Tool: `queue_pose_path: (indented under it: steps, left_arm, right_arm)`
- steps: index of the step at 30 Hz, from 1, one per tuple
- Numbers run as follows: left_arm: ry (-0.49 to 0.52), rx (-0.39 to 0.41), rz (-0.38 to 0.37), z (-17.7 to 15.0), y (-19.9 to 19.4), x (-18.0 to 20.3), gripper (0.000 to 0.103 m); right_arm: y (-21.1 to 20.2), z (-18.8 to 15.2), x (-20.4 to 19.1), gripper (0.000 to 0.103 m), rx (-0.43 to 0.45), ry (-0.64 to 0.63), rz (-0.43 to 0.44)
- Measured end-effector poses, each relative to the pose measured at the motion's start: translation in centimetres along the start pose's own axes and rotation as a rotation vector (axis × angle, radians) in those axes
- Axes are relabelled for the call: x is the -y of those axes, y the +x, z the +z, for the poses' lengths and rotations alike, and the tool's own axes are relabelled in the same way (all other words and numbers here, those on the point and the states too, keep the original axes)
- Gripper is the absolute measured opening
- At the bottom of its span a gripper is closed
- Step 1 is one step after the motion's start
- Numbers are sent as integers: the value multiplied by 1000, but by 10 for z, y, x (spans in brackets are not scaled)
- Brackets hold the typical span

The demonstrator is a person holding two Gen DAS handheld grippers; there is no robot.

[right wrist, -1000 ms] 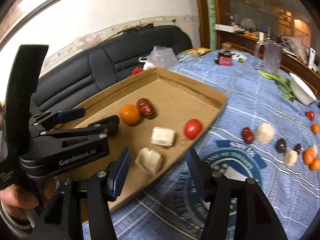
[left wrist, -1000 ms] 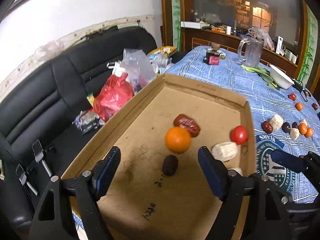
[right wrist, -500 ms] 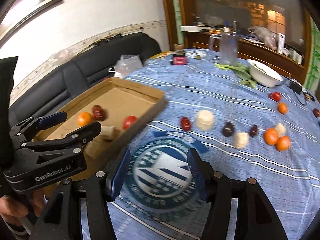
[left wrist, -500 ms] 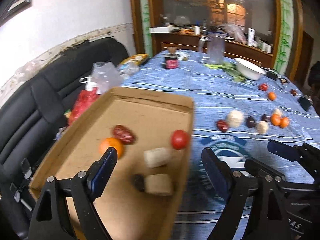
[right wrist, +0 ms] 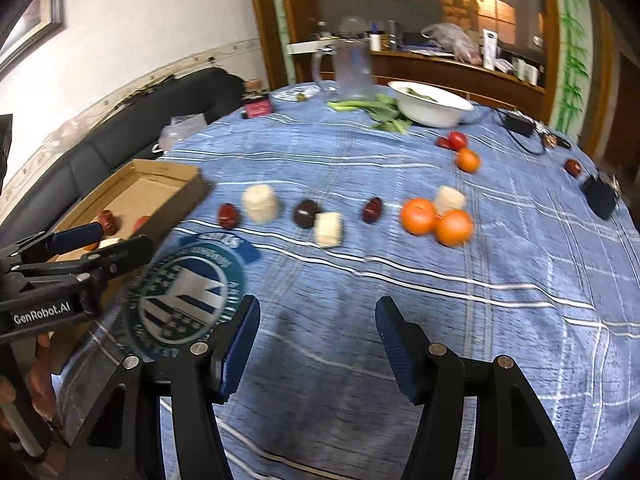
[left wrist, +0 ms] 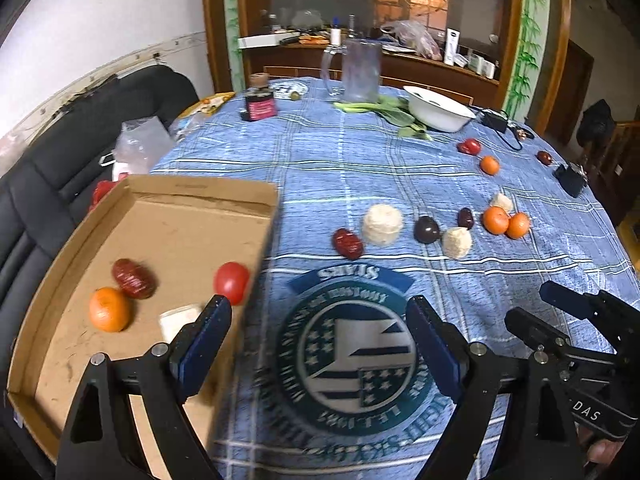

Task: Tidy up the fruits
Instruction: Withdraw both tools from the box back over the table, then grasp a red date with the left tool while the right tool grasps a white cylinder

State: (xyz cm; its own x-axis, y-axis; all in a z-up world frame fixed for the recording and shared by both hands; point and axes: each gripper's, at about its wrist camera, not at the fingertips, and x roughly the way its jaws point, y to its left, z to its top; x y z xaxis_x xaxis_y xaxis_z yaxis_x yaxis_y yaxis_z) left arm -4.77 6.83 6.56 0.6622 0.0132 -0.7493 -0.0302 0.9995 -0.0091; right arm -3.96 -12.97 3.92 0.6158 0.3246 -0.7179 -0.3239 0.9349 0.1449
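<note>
A: Gripper status?
B: Left gripper (left wrist: 318,344) and right gripper (right wrist: 316,344): jaws spread, nothing held, bottom of frame.
A: Fruit location?
B: Tomato (left wrist: 231,282) and orange (left wrist: 109,309) inside cardboard tray (left wrist: 168,190), left; paired oranges (right wrist: 436,222) on tablecloth (right wrist: 400,280), centre-right.

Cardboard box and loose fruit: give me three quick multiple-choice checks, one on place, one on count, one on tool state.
1. Where does the cardboard box sit?
A. At the table's left edge, beside the sofa
B. Next to the white bowl
C. On the floor

2. How many oranges touch each other out on the tablecloth?
A. None
B. Two
C. Four

3. The right tool is:
A. Shut on a tomato
B. Shut on nothing
C. Open and empty

Answers:
1 A, the box overhangs the sofa side.
2 B, the pair of oranges sits pressed together.
3 C, its jaws stand apart with only cloth between.
</note>
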Motion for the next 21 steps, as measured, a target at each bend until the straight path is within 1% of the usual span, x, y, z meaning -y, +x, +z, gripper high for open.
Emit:
queue_pose_path:
  steps: [5, 12, 21]
  left_arm:
    - [-2, -33, -44, 11, 19, 11, 88]
    - [-6, -51, -15, 19, 40, 16, 88]
    - [-24, -95, -27, 23, 64, 13, 88]
  right_arm:
    - [1, 0, 18, 65, 2, 28, -1]
    - [5, 9, 25, 65, 12, 32, 8]
    - [20, 18, 21, 65, -3, -2, 6]
